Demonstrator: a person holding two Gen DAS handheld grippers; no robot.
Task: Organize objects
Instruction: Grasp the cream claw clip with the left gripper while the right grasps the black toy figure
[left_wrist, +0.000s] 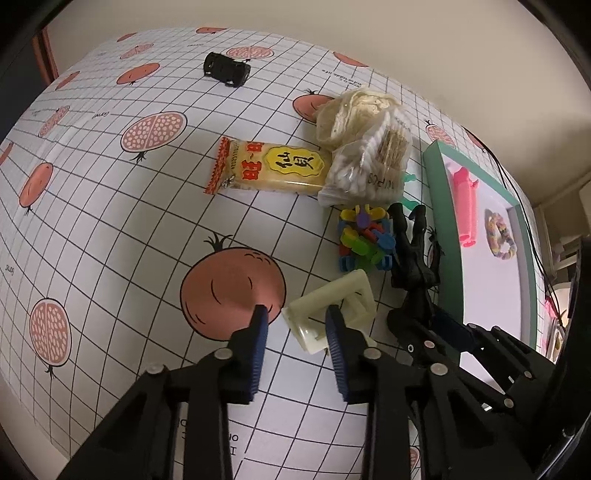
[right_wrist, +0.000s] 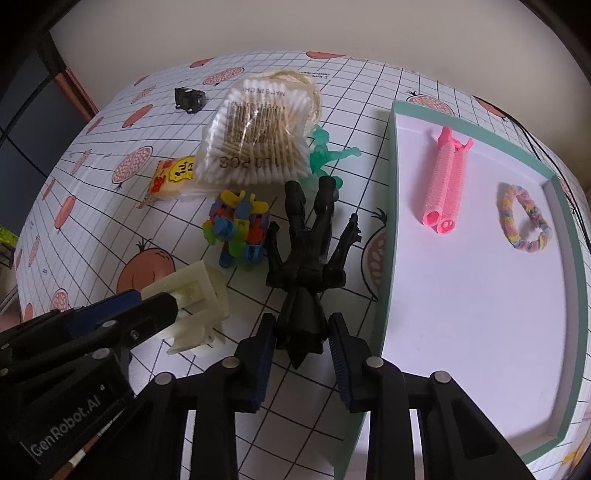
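My left gripper (left_wrist: 295, 325) is open low over the tablecloth, and a corner of a cream plastic block (left_wrist: 332, 310) lies between its blue pads. In the right wrist view the same block (right_wrist: 192, 295) sits at the left gripper's tips. My right gripper (right_wrist: 301, 332) is open too, straddling the near end of a black toy figure (right_wrist: 306, 251) that lies flat on the cloth. To the right stands a teal-rimmed white tray (right_wrist: 388, 221) holding a pink hair roller (right_wrist: 447, 184) and a braided bracelet (right_wrist: 524, 221).
Beyond the figure lie a cluster of coloured clips (right_wrist: 240, 229), a bag of cotton swabs (right_wrist: 255, 144), a green translucent figure (right_wrist: 325, 151), a snack packet (left_wrist: 269, 170) and a cream string bundle (left_wrist: 351, 110). A black toy car (left_wrist: 226, 69) sits far back. A wall is behind the table.
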